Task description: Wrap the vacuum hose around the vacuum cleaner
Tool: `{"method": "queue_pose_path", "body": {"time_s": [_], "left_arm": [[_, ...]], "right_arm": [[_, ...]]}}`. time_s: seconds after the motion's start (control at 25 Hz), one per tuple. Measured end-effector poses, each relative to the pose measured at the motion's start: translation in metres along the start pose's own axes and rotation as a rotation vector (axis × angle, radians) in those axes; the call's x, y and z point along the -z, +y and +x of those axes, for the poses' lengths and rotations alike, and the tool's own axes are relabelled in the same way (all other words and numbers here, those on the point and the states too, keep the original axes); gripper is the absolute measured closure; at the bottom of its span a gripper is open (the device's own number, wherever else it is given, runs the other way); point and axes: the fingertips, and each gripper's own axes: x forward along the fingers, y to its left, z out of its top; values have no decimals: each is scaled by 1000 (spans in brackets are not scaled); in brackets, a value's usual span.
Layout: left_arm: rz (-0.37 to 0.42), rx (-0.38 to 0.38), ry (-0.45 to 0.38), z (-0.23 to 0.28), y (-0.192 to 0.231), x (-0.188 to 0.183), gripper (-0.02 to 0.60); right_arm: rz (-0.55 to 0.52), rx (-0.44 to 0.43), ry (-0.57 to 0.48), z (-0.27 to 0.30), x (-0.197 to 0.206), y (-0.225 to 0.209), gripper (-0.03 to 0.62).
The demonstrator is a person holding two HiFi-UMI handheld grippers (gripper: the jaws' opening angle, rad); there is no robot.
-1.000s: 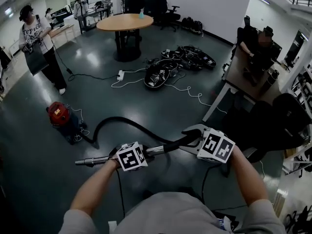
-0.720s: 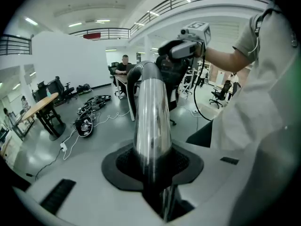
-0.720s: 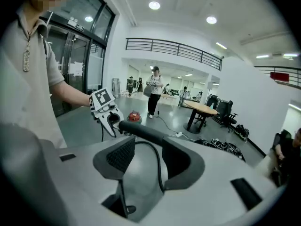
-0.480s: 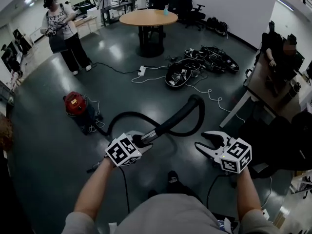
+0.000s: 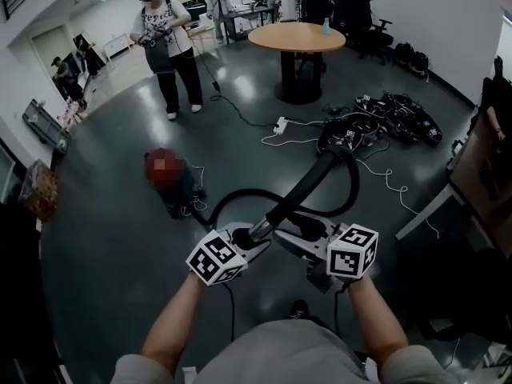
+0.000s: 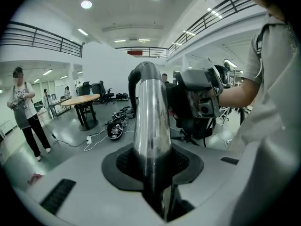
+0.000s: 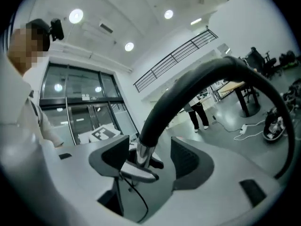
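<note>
The left gripper (image 5: 244,238), at lower centre of the head view, is clamped on the shiny metal tube (image 6: 151,121) at the end of the vacuum hose (image 5: 316,181). Its jaws are partly closed, with the pads pressed against the tube. The right gripper (image 5: 290,242) sits just to its right. Its jaws have just been opening and now stand wide. The cuff where the hose meets the tube lies between them, but the pads press on nothing.

The hose rises from the tube toward the upper right, arches over and runs back left along the floor to the vacuum cleaner (image 5: 180,194). The cleaner stands left of centre, well apart from both grippers.

We judge that the main risk is having only one grip. The long springy loop could twist the tube in the left jaws or pull it out. If the right jaws close on the cuff's edge, they could slide off. A hard pull might drag or tip the cleaner, and the loop on the floor could snag the thin cord beside it.

We can read no brand or label. Only the black-and-white square markers on the cubes (image 5: 216,258) show, and a mosaic patch covers the cleaner's red top.
</note>
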Motion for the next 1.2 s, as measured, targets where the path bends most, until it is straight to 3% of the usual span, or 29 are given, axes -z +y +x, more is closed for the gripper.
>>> {"method": "queue_pose_path", "body": {"time_s": [0.16,0.44,0.48,0.6,0.8,1.04,1.12,1.2], "left_arm": [[-53,-73,-11,3,11,-2,454],[-142,-147,-13,8,11,4,454],[-153,-157,-12,8,12,5,454],[-183,-183,-8,10,15,10,454],[-227,-194,-15,13,20,14,454],[-258,-132,-57,12,23,27,445],[-269,-85,-49,4,21,33,360],[-268,-52,-8,-8,22,48,320]], "right_arm": [[156,-127,-101,38,-18,0,321],[246,-291,-148,67,-17,-4,322],[233,-289,-143,70,-16,-4,327],[200,-252,-118,80,-13,-9,468],[189,-220,-86,88,-11,-14,473],[25,-188,27,104,5,2,474],[-13,-178,60,111,11,10,474],[-39,-145,89,118,16,12,476]]}}
